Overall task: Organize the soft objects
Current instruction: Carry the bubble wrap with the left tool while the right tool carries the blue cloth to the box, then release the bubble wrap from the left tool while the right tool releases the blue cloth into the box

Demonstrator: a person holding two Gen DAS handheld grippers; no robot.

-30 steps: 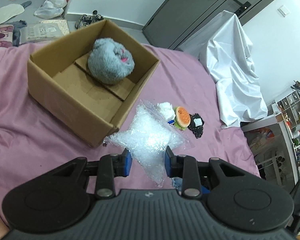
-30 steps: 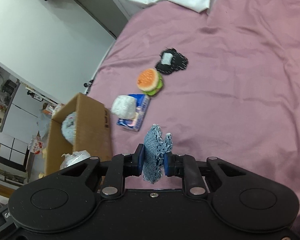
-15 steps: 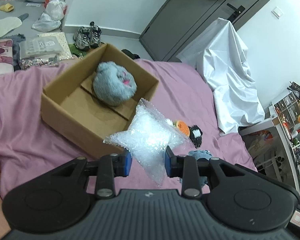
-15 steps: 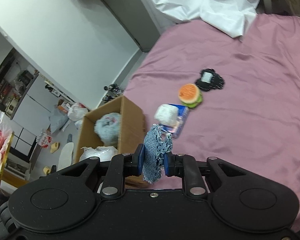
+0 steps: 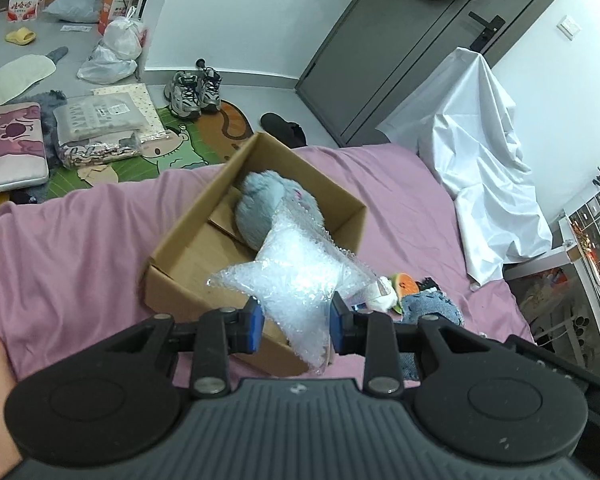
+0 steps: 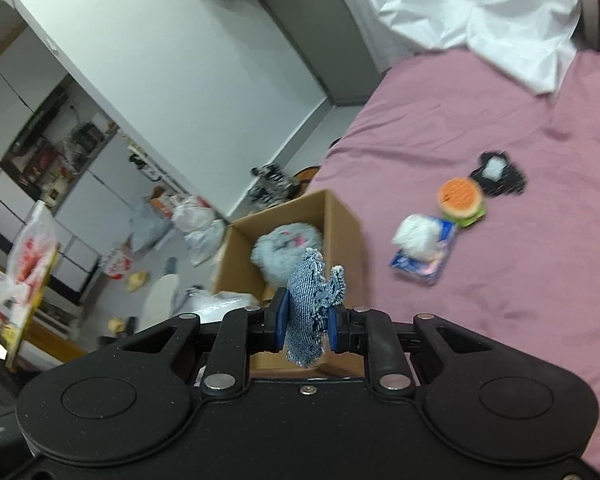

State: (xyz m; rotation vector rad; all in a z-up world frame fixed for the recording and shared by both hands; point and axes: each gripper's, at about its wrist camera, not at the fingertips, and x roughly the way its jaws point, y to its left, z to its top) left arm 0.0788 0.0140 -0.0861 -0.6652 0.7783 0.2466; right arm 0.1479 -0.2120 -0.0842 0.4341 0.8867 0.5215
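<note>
Left gripper clamped on bubble-wrap bag, mid-frame above cardboard box; right gripper clamped on denim pouch. Best carried past the near rim, released low beside grey plush. Ample bare floor in the box's lower left.

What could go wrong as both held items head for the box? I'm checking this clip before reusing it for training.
1. The left gripper pinches only the lower tip of the bubble-wrap star; the slick plastic might slip out.
2. The grey plush fills the far end of the cardboard box, so a drop there may roll off.
3. The right gripper, holding the denim piece, nears the same opening, so the grippers could collide.
</note>
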